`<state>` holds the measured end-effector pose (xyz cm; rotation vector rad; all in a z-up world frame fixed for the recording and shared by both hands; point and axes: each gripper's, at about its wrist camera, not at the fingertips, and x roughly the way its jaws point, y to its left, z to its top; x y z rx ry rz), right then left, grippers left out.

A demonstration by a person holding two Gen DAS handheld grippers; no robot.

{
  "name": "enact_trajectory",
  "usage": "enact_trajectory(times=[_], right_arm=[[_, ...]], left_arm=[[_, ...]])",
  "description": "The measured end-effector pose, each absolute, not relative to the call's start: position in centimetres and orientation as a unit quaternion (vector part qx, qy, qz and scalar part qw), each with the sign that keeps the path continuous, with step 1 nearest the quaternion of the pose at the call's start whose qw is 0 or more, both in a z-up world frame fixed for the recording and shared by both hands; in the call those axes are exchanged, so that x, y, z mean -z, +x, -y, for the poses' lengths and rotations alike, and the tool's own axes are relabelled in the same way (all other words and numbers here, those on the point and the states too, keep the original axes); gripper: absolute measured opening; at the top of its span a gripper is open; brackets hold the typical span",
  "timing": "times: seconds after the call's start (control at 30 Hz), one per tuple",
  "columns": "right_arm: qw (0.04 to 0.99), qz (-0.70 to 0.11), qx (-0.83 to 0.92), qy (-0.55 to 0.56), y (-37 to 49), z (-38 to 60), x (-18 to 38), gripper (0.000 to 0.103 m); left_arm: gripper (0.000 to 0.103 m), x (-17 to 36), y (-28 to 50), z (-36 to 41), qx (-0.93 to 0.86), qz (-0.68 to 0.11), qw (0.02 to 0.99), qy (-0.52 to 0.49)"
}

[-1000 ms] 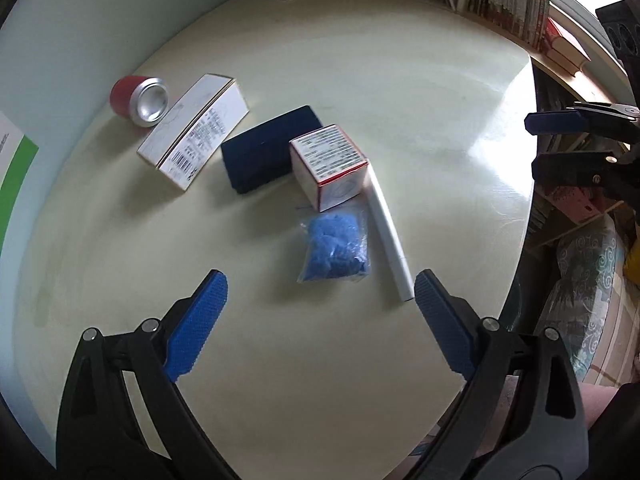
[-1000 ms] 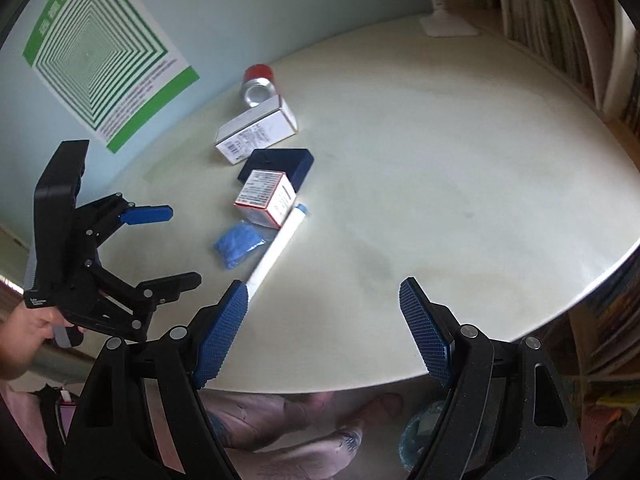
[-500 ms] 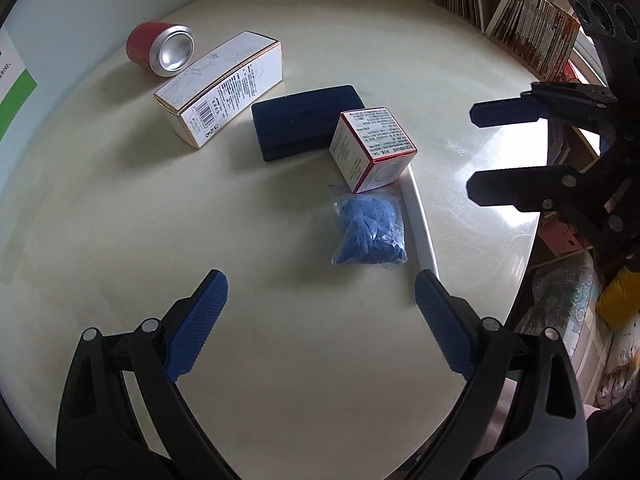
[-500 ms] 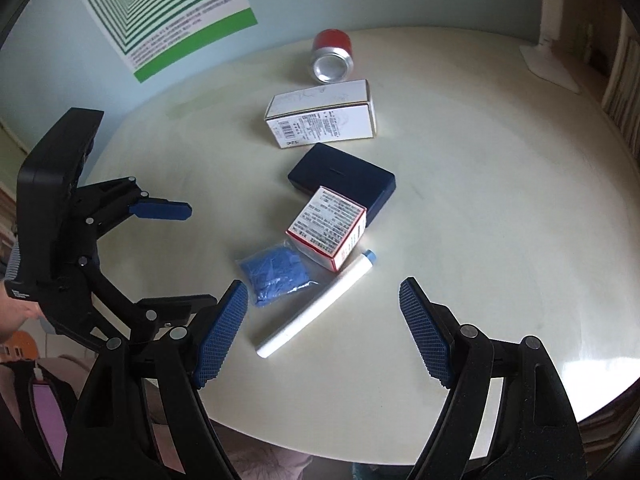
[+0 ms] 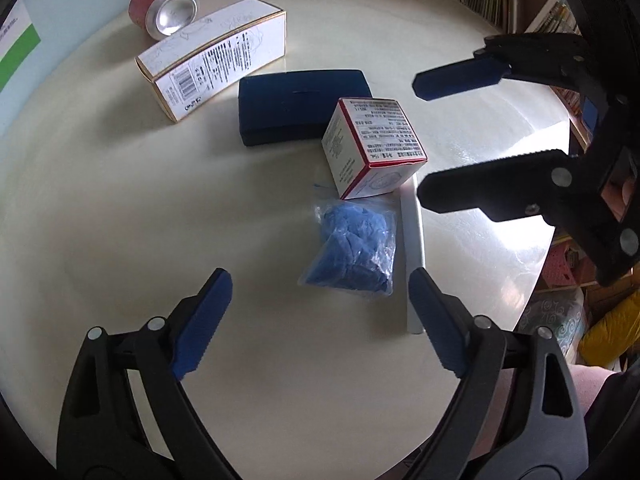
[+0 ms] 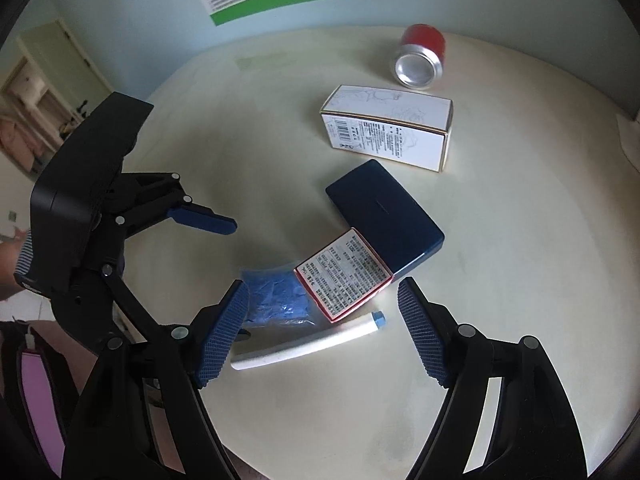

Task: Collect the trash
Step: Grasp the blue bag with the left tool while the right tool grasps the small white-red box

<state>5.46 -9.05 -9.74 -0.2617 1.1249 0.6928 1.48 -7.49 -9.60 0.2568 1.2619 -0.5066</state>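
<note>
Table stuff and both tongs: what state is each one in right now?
Red can: on its side.
Long white box: lying flat, closed.
Dark blue case: shut, flat.
Small red-edged box: closed, beside the case.
Blue bag: crumpled, flat.
White tube: lying down, capped.
Left tongs: open, empty.
Right tongs: open, empty.

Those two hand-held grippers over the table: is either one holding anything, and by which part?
Nothing is held. The left hand-held gripper and right hand-held gripper both hang open above the table, touching none of the items.

2 boxes [image 5: 216, 64] [image 5: 370, 146], 1 can [image 5: 168, 10], 1 case [image 5: 298, 106], 1 tube [image 5: 412, 236], perhaps 1 bag [image 5: 354, 250].
</note>
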Motion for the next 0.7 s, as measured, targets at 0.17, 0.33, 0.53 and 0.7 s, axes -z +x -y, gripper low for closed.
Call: enact_trajectory(times=[0.17,0.33,0.53,0.7], right_arm=[[0.762,-0.521,-0.357,-0.144,6.7,9.0,10.6,0.069],[0.751,-0.512,-0.379,-0.177,7.1,8.3,11.5,0.065],[0.743,-0.505,-0.388,-0.204,7.4,7.9,11.9,0.049],[0.754,-0.501,-0.385,-0.181,7.6,8.6,11.1,0.048]], left_arm=[[0.084,10.1,1.4,7.8,0.222,-0.582,0.775,0.109],[0.075,10.8,1.9,8.1,0.211,-0.578,0.781,0.109],[0.054,10.4,1.7,8.0,0.208,-0.568,0.789,0.106],[0.042,10.2,1.3,7.6,0.215,-0.569,0.788,0.099]])
